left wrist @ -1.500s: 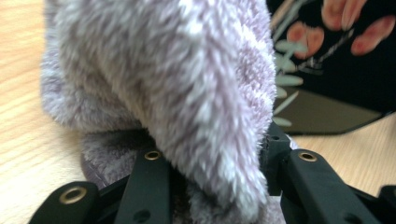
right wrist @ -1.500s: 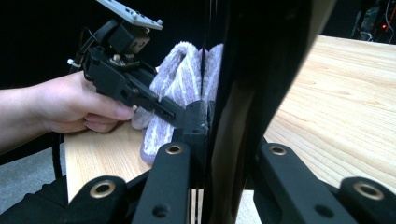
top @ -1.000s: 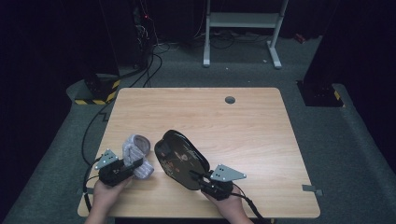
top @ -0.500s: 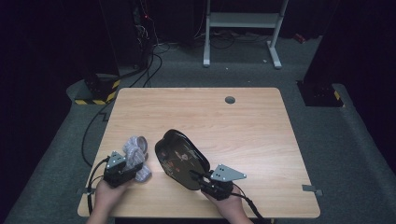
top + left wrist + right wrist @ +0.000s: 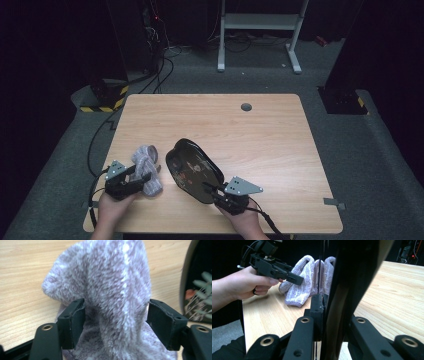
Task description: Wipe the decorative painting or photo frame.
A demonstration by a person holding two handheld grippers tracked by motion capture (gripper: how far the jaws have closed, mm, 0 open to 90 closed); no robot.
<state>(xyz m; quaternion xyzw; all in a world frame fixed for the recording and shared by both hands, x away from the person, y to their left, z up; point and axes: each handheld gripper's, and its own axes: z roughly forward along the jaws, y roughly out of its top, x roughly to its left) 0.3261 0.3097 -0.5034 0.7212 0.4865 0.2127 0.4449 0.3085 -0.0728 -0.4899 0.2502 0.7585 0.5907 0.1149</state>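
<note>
Fluffy lilac-grey cloth (image 5: 146, 169) bunched on the pale wood-grain table (image 5: 270, 135) near its front left corner, just left of a glossy black oval tray (image 5: 194, 170) tilted up on edge. Left gripper (image 5: 140, 181) with jaws just spread apart — cloth between them, pads standing off the pile on both sides, seen close in the left gripper view (image 5: 112, 302). Right gripper (image 5: 210, 189) clamped narrow on the tray's thin rim (image 5: 342, 290). Leaf-and-flower print on the tray's face visible from above — edge-on and plain black in the right gripper view.
</note>
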